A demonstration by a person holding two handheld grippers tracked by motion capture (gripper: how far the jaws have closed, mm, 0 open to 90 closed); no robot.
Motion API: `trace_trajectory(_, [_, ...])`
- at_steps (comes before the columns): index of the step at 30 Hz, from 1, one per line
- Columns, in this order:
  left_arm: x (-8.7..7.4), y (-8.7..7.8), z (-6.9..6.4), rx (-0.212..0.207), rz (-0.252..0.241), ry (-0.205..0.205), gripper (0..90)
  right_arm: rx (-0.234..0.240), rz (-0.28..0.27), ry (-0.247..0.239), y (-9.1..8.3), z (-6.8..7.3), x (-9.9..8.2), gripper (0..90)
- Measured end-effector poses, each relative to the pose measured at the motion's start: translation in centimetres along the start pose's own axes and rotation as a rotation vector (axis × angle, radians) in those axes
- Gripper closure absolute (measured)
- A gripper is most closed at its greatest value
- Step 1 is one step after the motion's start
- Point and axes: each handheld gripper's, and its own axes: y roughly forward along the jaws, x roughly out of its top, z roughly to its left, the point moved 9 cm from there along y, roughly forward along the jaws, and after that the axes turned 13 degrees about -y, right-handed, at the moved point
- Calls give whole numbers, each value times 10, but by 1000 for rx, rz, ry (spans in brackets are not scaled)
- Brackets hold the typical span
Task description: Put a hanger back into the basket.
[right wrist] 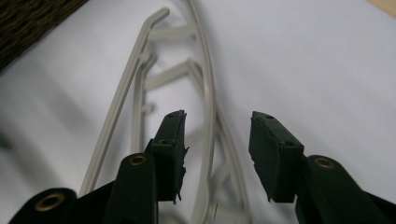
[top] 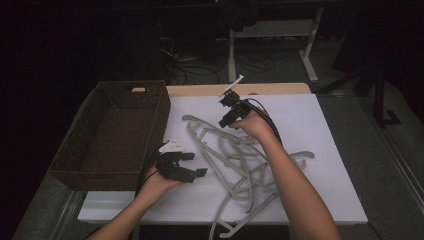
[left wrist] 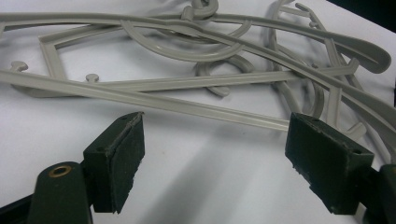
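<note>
Presently:
- Hangers (top: 245, 165): grey plastic, thin-barred, hooked, tangled in a heap on the white tabletop (top: 320, 130).
- Left gripper (top: 192, 164): spread, empty, beside the heap.
- Right gripper (top: 226, 112): parted over one hanger, gripping nothing.

High overview; two close hanger (top: 240, 160) views

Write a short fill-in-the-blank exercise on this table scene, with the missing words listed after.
1. The grey hangers lie in a tangled pile on a ____ sheet.
2. The brown basket beside them is ____.
3. The left claw has ____ between its pads.
4. The right claw hovers over a hanger with its jaws ____.

Missing words: white; empty; nothing; open
</note>
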Motion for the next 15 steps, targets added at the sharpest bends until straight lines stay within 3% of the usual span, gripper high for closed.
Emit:
trace_trajectory(9, [-1,-2,5,14,-3,-7,199,0,-19,28,-25,26,-64,538])
trace_trajectory(15, [-1,-2,6,16,-1,-9,199,33,-29,59,-20,48,-93,550])
